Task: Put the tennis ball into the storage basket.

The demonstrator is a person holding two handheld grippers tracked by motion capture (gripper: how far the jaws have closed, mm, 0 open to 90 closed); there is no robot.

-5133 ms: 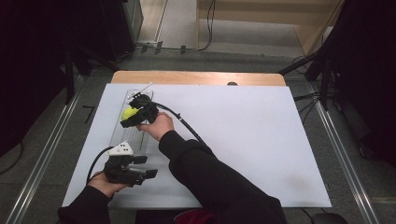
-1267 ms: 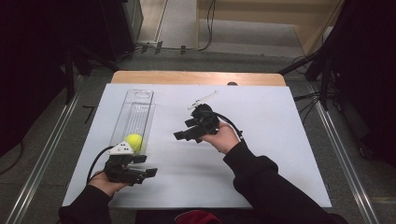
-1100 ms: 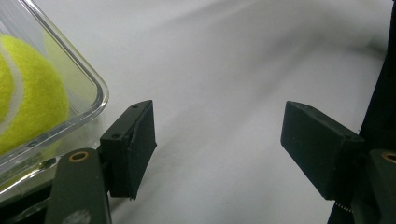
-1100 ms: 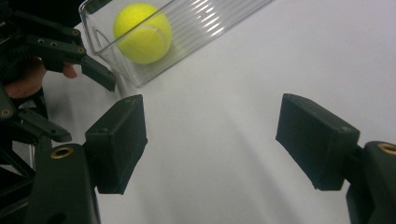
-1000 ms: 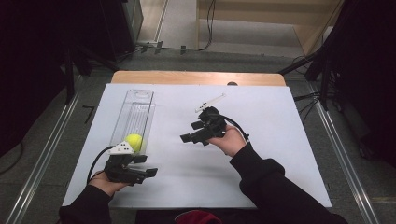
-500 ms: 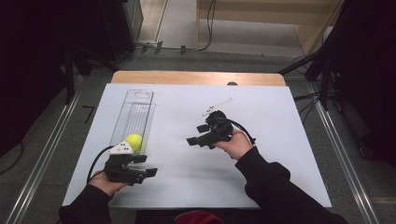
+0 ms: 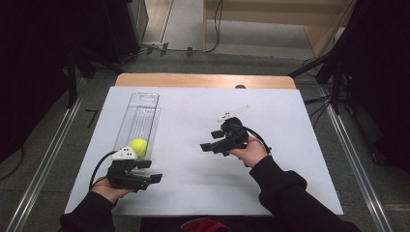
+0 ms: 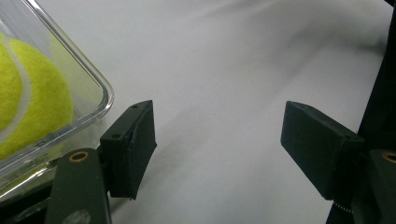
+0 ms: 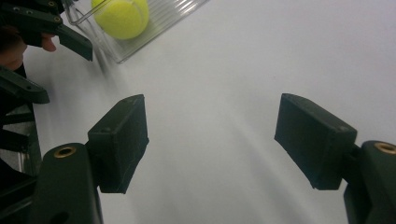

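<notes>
Where the high view looks down on the white table [image 7: 290,169], a clear plastic tray [image 7: 140,113] lies lengthwise at the left, and a yellow tennis ball [image 7: 139,147] sits in its near end. The left gripper [image 7: 151,173] rests just beside that end; the right gripper [image 7: 209,140] is held near the table's middle, well apart from the tray.

In the left gripper view, its jaws stand wide apart over bare table, the tray corner [image 8: 100,88] and ball [image 8: 28,102] just beside one jaw.

In the right gripper view, the jaws likewise gape with nothing between them, the ball [image 9: 121,16] farther off.
</notes>
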